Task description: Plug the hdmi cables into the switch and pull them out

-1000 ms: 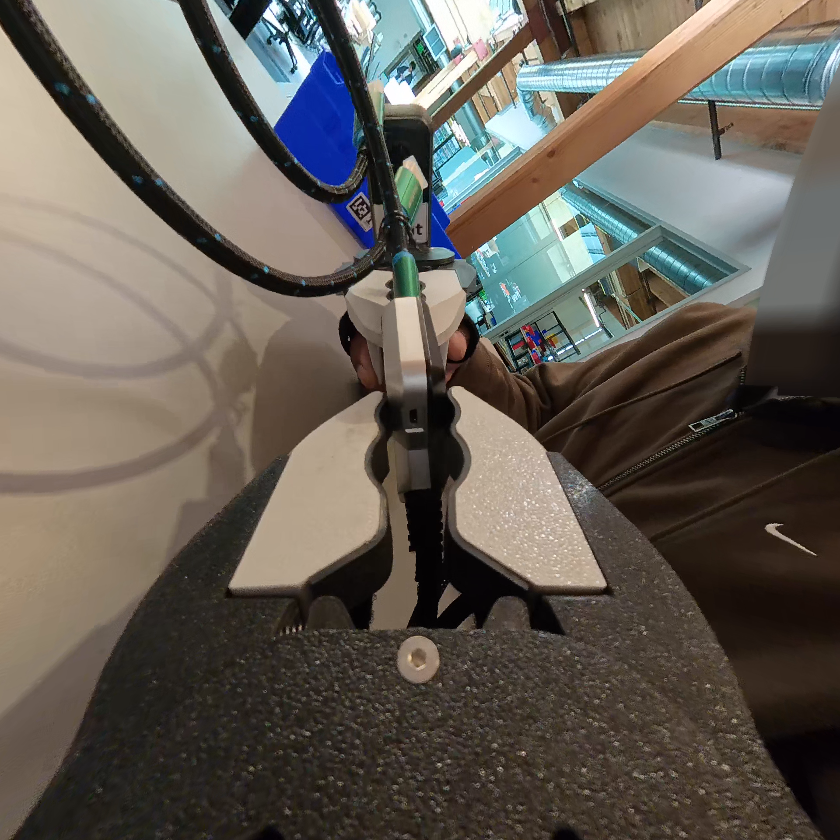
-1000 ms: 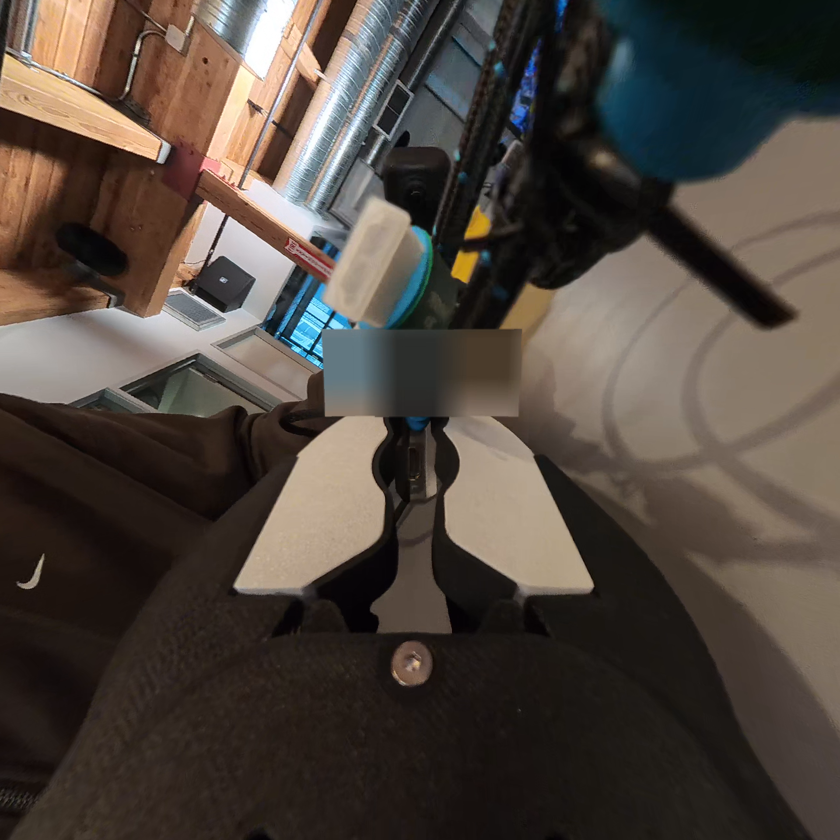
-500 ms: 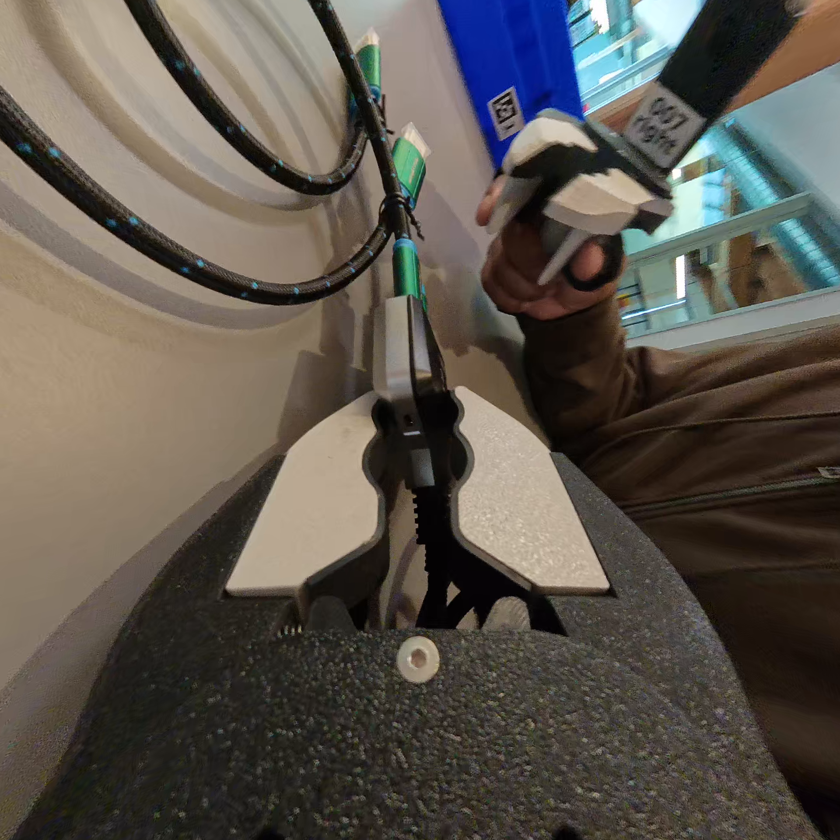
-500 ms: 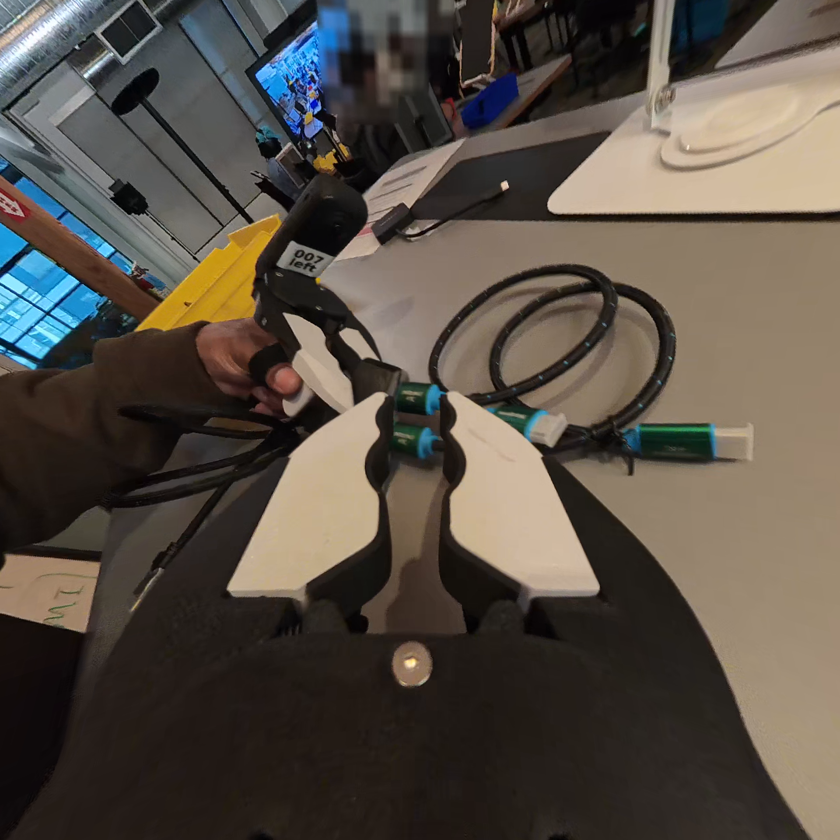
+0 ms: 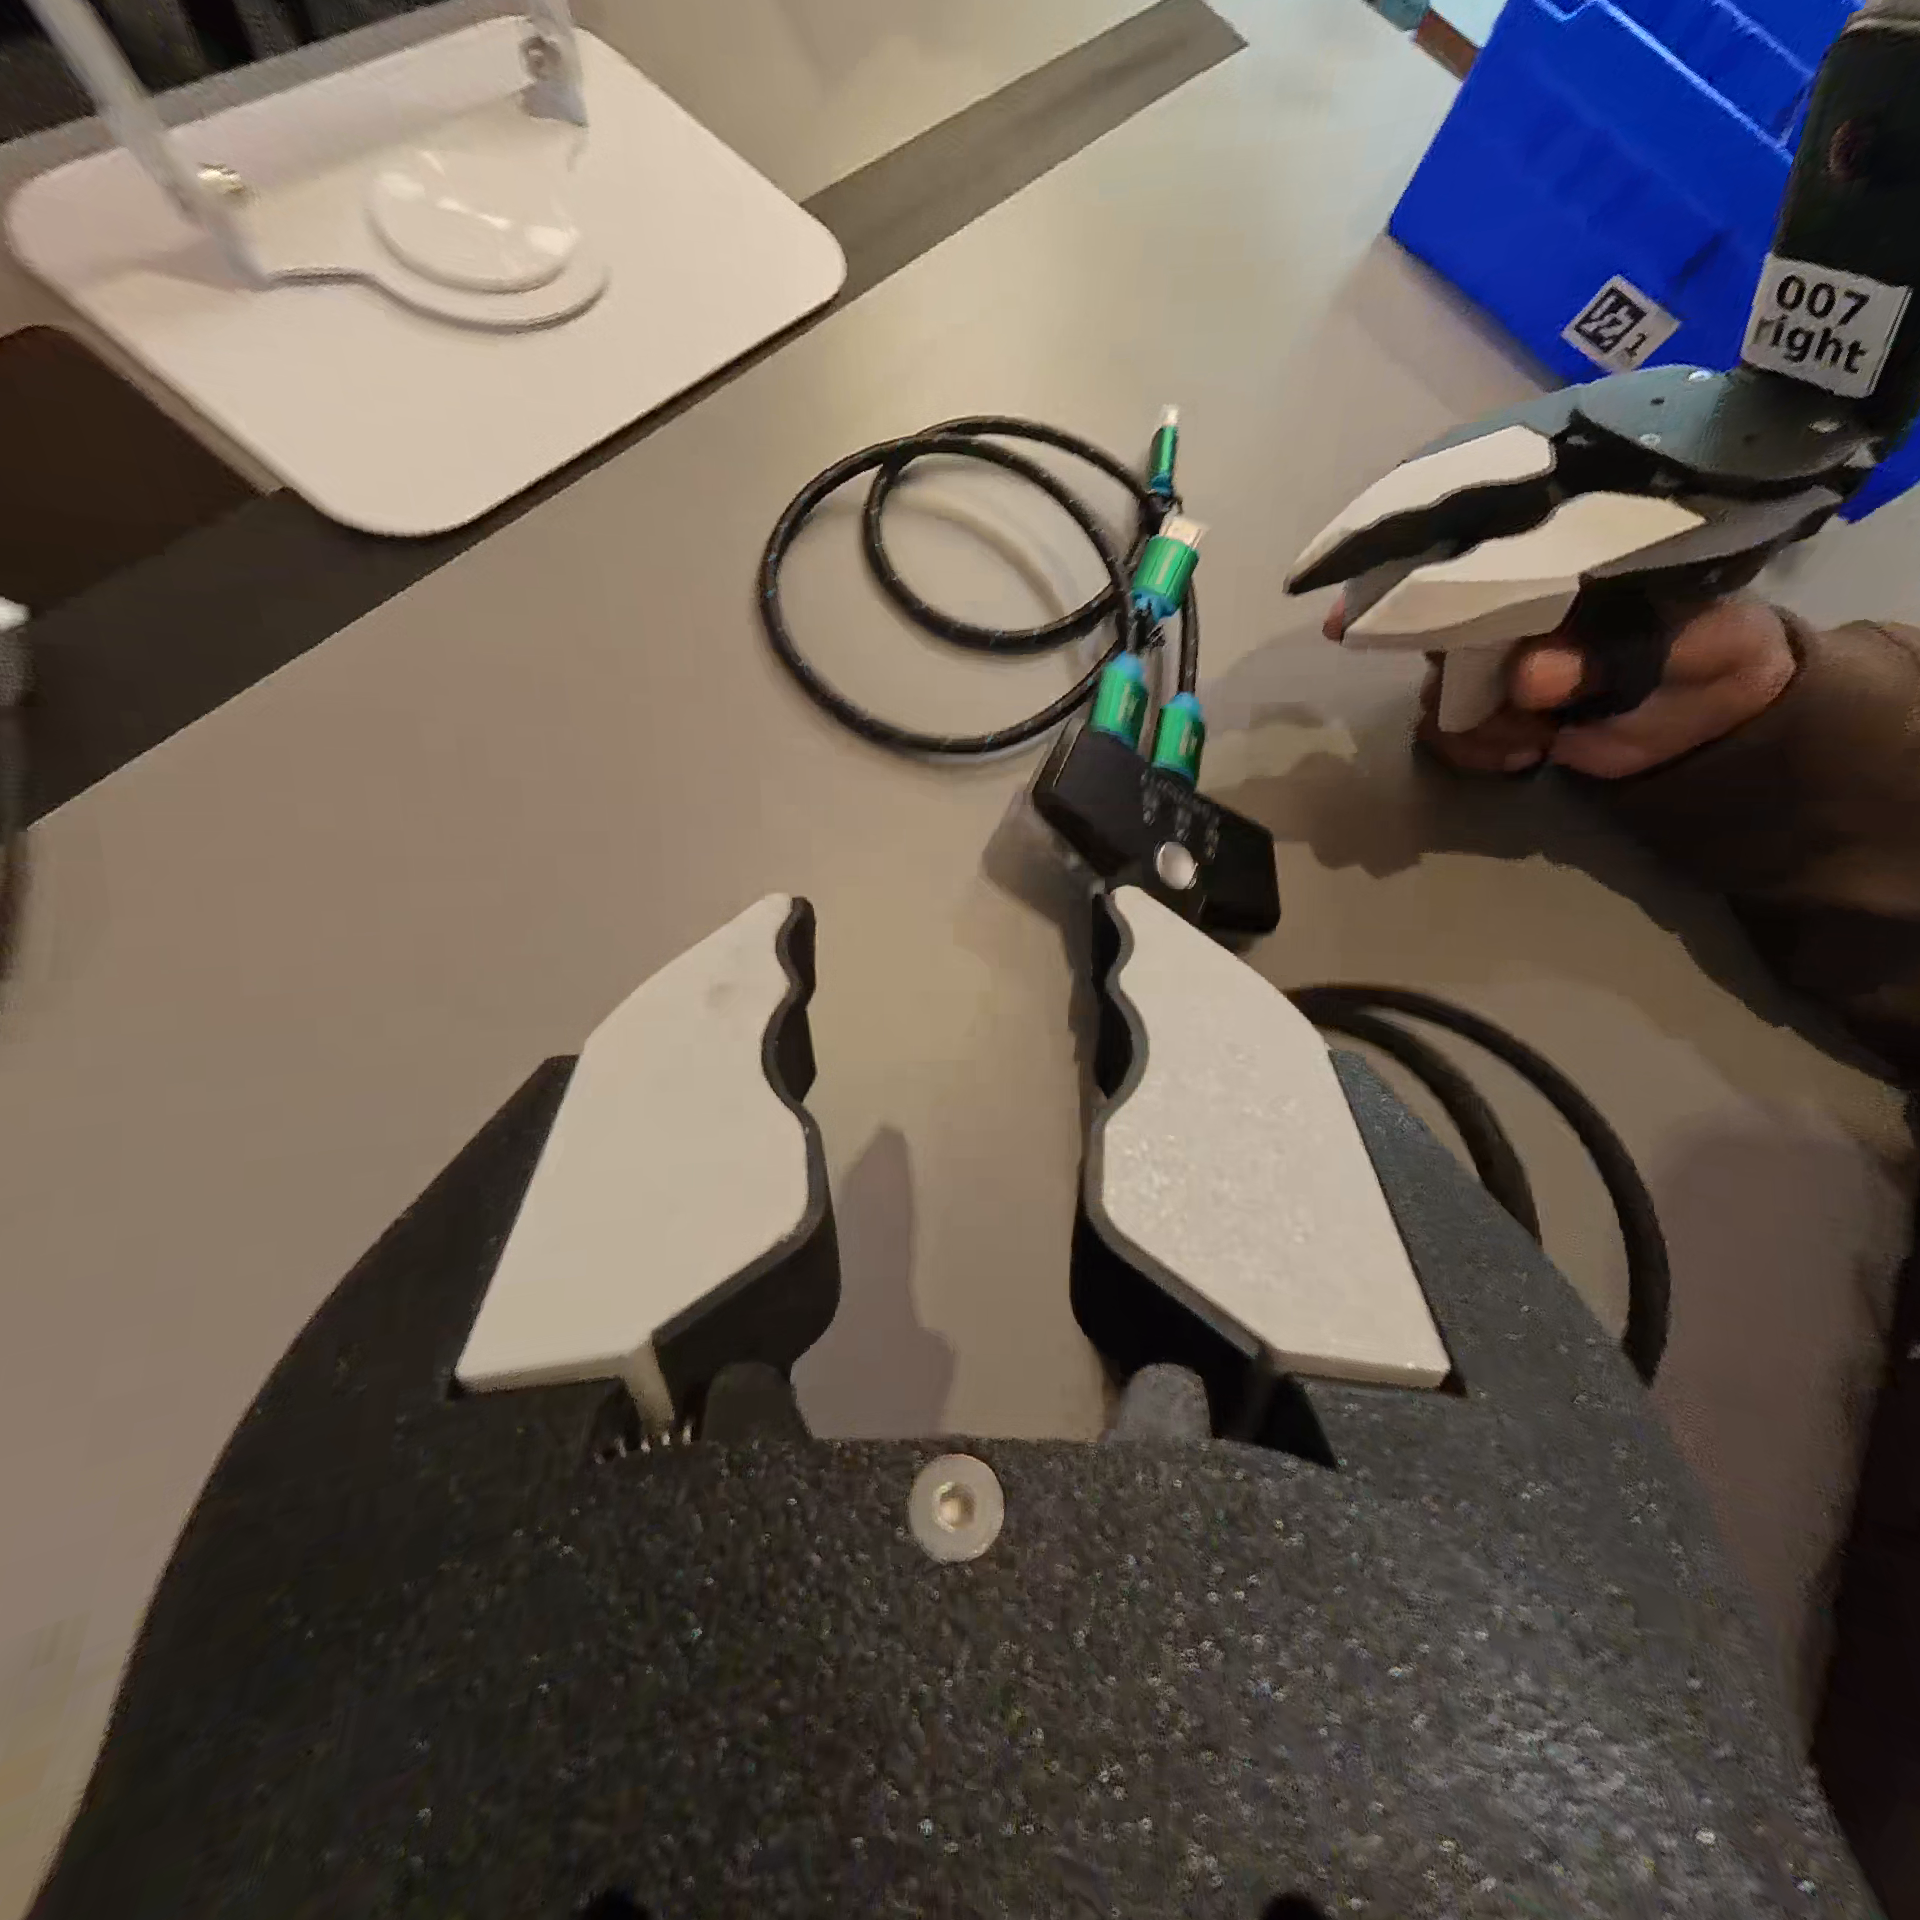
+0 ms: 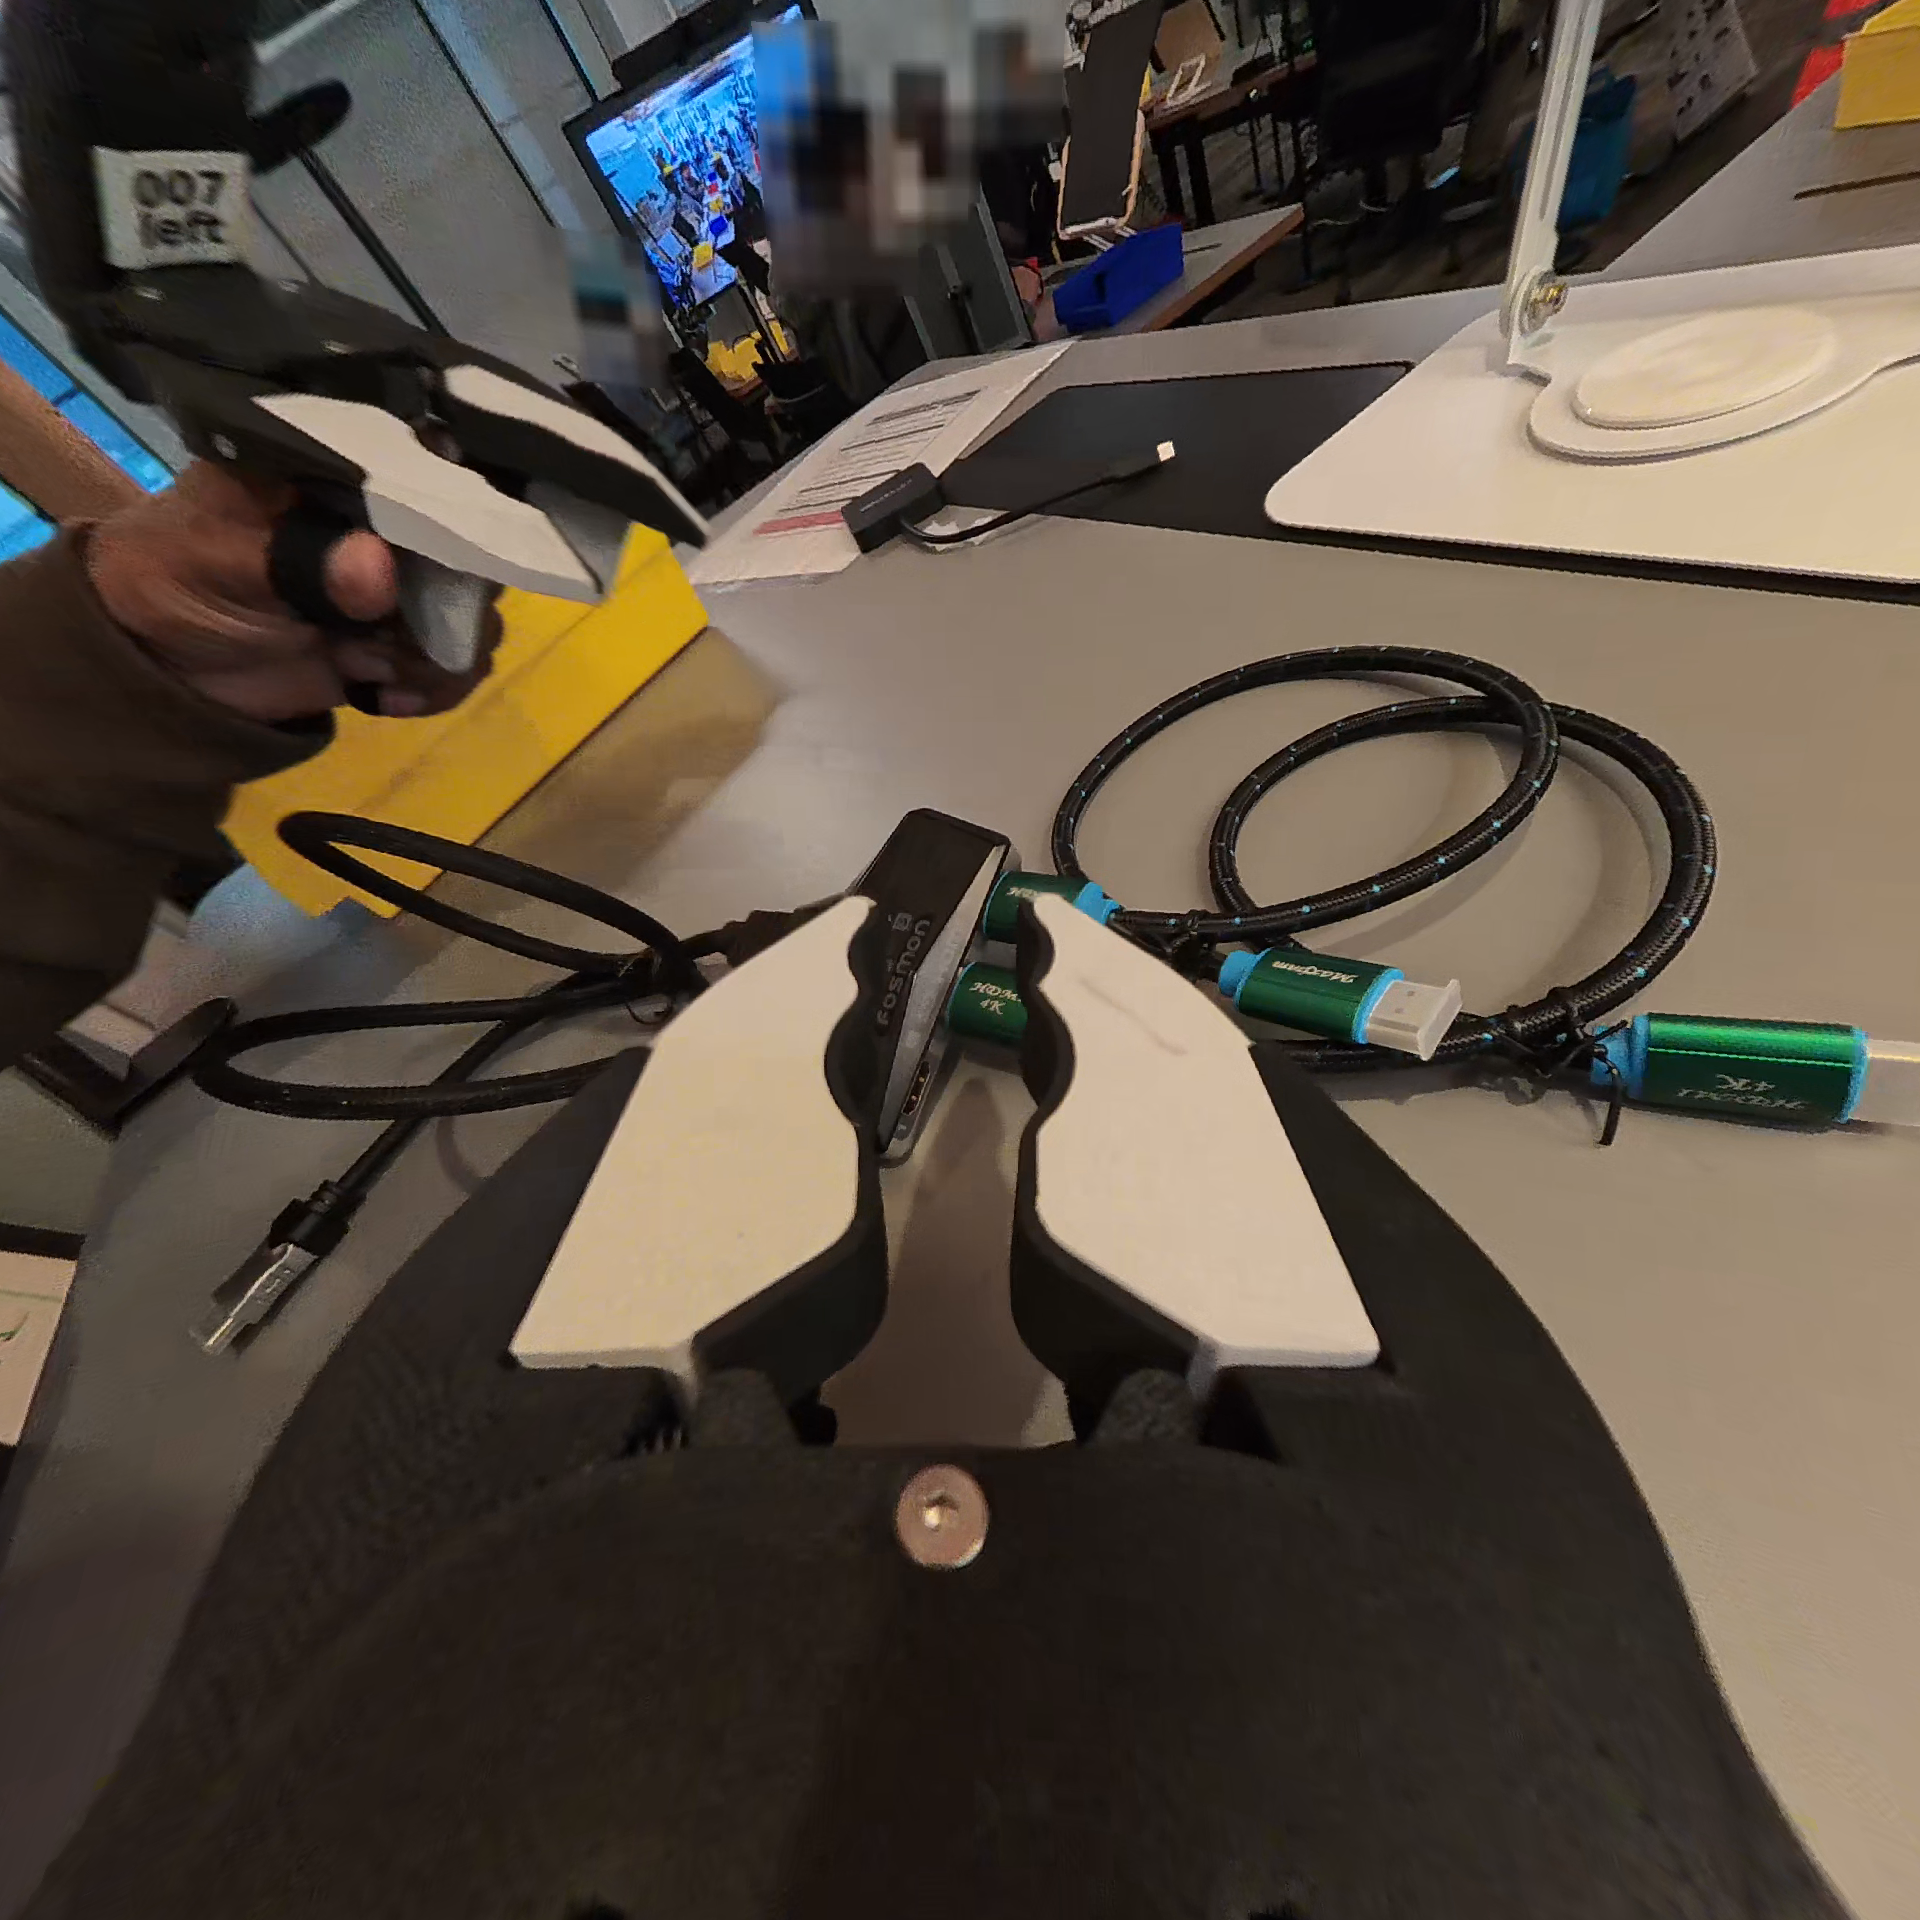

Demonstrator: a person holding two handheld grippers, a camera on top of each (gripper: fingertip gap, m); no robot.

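The left gripper [image 5: 951, 920] has its fingers spread wide with nothing between them; a black box [image 5: 1158, 831] lies on the grey table [image 5: 416, 831] just past its right finger. The right gripper [image 6: 948, 914] is loose too, above that box, with green plugs [image 6: 1314, 989] and a black cable [image 6: 1455, 790] beyond its fingertips.

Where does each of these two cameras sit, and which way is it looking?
Left wrist view: sits on the left gripper, looks down its open, empty fingers across the grey table; the right gripper, a hand and a brown sleeve show.
Right wrist view: sits on the right gripper, looks over the black adapter box; the left gripper and its hand show.
Shared: the box, green-plugged braided cables, white stand base.
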